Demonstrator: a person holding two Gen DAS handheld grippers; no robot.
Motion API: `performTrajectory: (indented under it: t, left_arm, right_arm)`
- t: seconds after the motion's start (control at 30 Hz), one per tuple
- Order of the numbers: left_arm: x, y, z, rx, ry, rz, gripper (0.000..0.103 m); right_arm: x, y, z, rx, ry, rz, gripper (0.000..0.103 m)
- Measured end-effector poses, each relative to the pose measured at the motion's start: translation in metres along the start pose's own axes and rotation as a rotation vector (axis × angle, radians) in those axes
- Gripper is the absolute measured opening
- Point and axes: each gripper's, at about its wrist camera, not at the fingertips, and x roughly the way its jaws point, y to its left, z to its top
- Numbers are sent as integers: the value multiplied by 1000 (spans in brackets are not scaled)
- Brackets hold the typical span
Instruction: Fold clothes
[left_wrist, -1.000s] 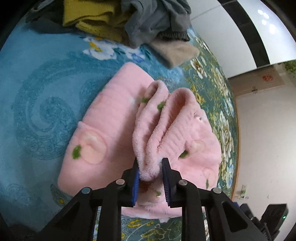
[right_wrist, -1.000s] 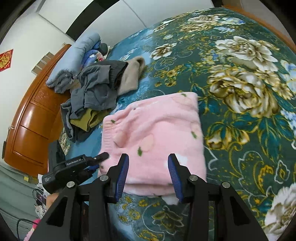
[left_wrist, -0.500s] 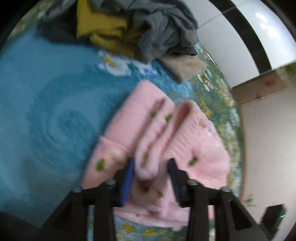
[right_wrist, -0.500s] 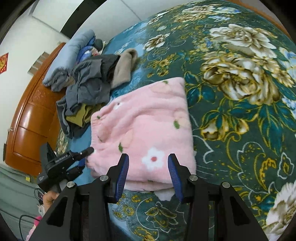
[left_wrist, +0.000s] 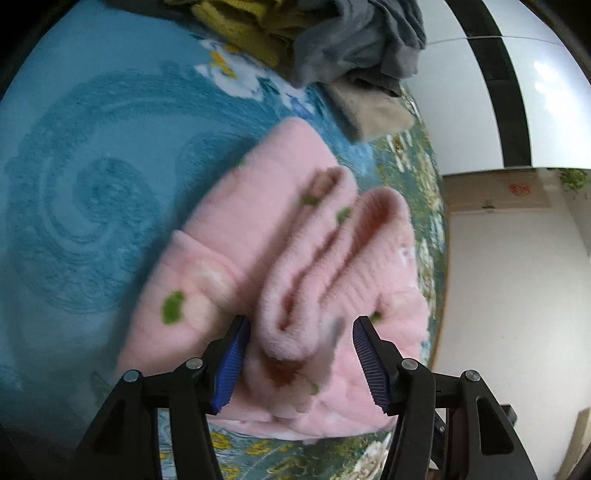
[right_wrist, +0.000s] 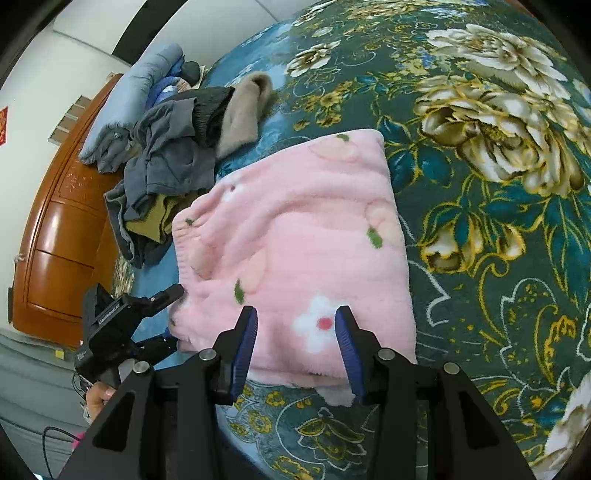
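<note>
Pink garment: we see the fleecy pink garment (right_wrist: 295, 236) lying on the bed as a thick, roughly square stack of layers, its ribbed edge (left_wrist: 314, 280) bunched into soft ridges at the left side.
Left hand-held gripper: our left hand-held gripper (left_wrist: 301, 363) has its jaws spread wide, one each side of that bunched edge, pinching nothing.
Right hand-held gripper: our right hand-held gripper (right_wrist: 295, 343) hovers over the near edge with its jaws apart, empty as well.
Step in hand: we judge this a moment at the edge of a fold; the scene fits either a release onto the stack or a reach for a fresh grip, and we cannot tell which.
Next move: whichever it is, the plush fabric is springy and the ridges will need flattening for a tidy stack.
Other clothes: a heap of grey, mustard and beige clothes (right_wrist: 173, 162) sits just beyond the pink one.
Surface: a bed under a teal blanket (right_wrist: 498, 155) with large gold flowers.
Room: a wooden headboard (right_wrist: 59, 236), rolled blue bedding (right_wrist: 129, 107), pale walls.
</note>
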Motion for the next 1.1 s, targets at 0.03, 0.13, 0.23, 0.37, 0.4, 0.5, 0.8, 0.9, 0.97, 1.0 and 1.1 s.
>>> performTrajectory:
  t: [0.03,0.13,0.23,0.37,0.4,0.5,0.8,0.9,0.97,1.0,1.1]
  left_arm:
    - [-1,-3,-1,22,-7,12,52]
    - [-6,-15,-5,100,-35,39,29]
    - [-22,-26,-7,160,-98,6,26]
    - [-69,-41,-13,241,-213,-45,26]
    - [-72,-40,-10,241,-217,-18,26]
    - [-66,-25,0,168,-185,123,26]
    - [-23,-4,13,79,-36,317,31]
    - [-33,-4,9,84,-38,280,33]
    - [-46,-4,5,86,-54,219,36]
    - [-53,-6,4,96,-78,183,40]
    - [-73,-27,3,203,-165,186,52]
  right_arm:
    - [-1,2,1,-5,-5,2,45]
    - [-4,7,2,-19,-19,6,45]
    - [-8,12,4,-33,-34,11,45]
    - [-12,18,6,-51,-53,17,45]
    - [-13,20,7,-56,-57,19,45]
    - [-8,27,10,-72,-55,22,45]
    - [61,11,3,-58,107,-99,45]
    - [70,5,4,-58,127,-112,45]
    - [62,11,9,-75,131,-105,45]
    - [54,16,12,-92,114,-89,45]
    - [28,27,29,-164,24,-68,45]
